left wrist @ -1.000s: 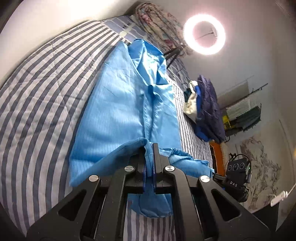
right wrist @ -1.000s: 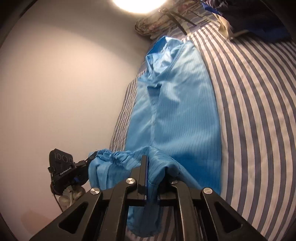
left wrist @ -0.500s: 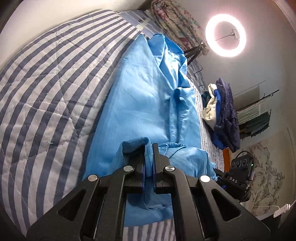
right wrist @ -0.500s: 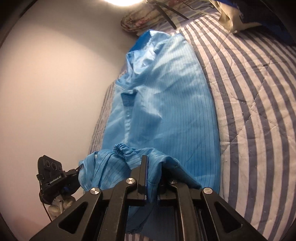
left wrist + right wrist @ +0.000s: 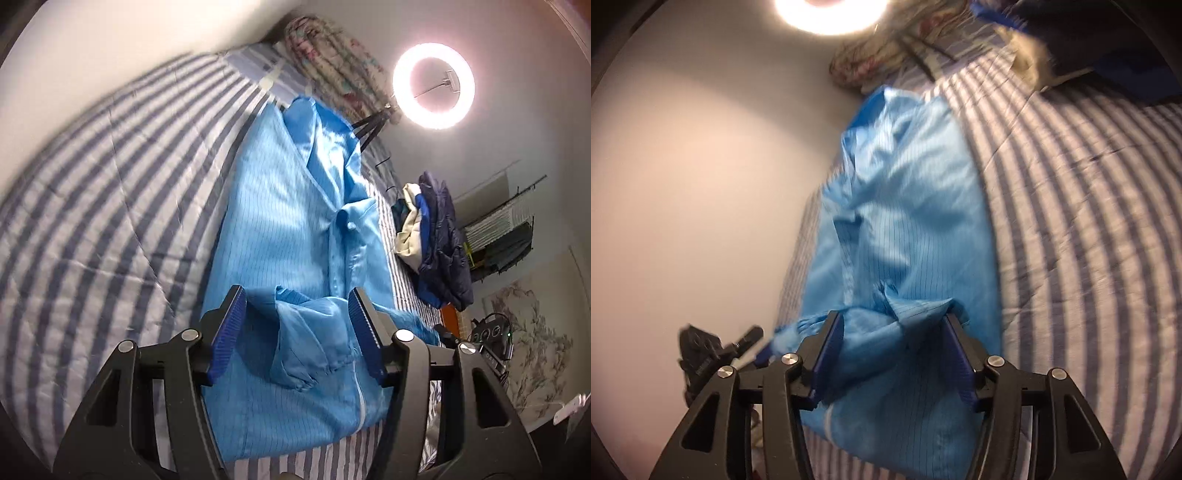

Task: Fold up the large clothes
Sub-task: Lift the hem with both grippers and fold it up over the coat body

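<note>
A large light-blue pinstriped garment (image 5: 288, 229) lies lengthwise on the striped bed; it also shows in the right wrist view (image 5: 908, 221). Its near end is folded over, with an elastic cuff (image 5: 306, 373) lying on top. My left gripper (image 5: 297, 332) is open, its blue pads on either side of the folded fabric, gripping nothing. My right gripper (image 5: 894, 354) is open too, just above the folded corner (image 5: 916, 310) of the garment. The other gripper's body (image 5: 701, 362) shows at the lower left of the right wrist view.
The grey-and-white striped quilt (image 5: 92, 206) covers the bed. A pile of dark blue and cream clothes (image 5: 432, 236) lies at the bed's right side. A floral bundle (image 5: 332, 70) lies at the head. A ring light (image 5: 434, 85) stands beyond it. A wall (image 5: 701, 184) borders the bed.
Both grippers carried the garment's near edge forward over the body, then opened and let it go. The fabric now lies folded on the garment.
</note>
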`<state>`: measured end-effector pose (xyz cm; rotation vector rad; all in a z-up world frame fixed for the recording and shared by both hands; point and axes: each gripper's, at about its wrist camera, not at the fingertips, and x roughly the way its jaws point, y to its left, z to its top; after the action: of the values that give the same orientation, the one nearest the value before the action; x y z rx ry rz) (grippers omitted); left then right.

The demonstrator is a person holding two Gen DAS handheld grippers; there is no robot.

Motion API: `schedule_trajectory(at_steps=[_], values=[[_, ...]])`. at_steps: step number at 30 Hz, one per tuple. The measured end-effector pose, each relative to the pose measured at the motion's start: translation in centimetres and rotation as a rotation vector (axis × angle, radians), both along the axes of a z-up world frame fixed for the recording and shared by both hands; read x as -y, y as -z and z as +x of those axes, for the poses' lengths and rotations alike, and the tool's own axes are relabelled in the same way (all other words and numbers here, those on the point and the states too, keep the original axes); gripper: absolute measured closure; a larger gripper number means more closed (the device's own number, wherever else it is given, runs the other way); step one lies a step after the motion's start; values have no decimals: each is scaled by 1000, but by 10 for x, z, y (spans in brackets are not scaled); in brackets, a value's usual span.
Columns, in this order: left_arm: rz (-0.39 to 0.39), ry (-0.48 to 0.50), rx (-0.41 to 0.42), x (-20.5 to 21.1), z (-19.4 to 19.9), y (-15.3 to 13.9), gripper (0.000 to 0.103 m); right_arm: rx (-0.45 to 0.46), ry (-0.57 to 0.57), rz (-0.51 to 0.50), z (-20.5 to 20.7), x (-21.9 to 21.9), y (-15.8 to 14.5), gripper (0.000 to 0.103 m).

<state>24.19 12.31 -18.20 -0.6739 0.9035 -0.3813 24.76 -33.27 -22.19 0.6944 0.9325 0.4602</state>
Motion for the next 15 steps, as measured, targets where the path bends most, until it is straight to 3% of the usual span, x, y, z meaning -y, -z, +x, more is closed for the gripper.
schedule_trajectory(at_steps=[2, 5, 7, 10, 15], values=[[58, 61, 37, 3, -12, -13, 45, 44, -43, -22, -10, 3, -11, 62], [194, 172, 62, 19, -31, -20, 48, 92, -157, -139, -24, -11, -19, 71], [246, 246, 42, 30, -41, -12, 59, 98, -224, -209, -30, -25, -15, 73], [290, 320, -39, 50, -39, 12, 60, 68, -271, -292, -31, -42, 0, 73], [321, 292, -80, 66, -15, 25, 60, 21, -289, -324, -21, -55, 13, 73]])
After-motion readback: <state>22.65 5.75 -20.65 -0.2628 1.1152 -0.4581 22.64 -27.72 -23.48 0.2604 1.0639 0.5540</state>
